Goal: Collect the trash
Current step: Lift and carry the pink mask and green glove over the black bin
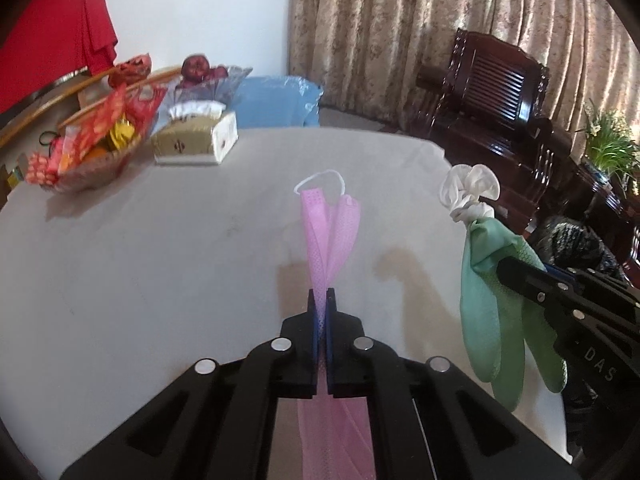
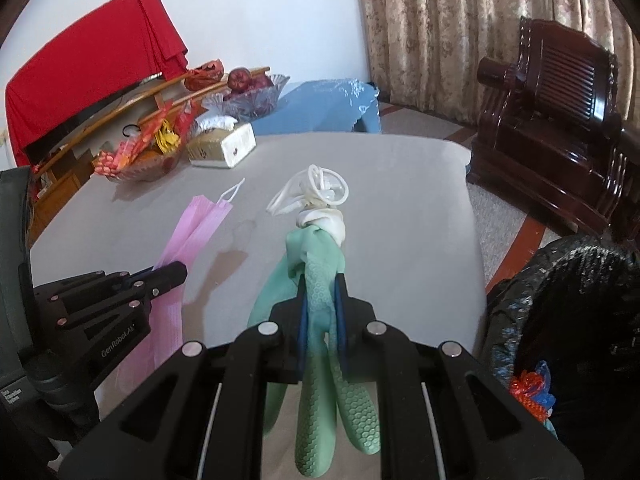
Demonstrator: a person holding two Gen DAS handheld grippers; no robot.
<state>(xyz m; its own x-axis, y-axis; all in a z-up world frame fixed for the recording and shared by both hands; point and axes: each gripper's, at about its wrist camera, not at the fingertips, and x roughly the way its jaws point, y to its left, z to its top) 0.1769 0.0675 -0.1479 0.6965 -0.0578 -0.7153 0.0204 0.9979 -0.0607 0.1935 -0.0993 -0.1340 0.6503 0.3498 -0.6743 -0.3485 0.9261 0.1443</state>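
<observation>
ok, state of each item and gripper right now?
left gripper: shut on pink mask
pink mask: folded, held off the table
right gripper: shut on green glove
green glove: held, fingers dangling
trash bin: open, black liner

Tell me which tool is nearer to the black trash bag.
Right. The right tool, shut on the green glove, has the black trash bag just beside it; the left tool, holding the pink mask, is on the far side.
</observation>
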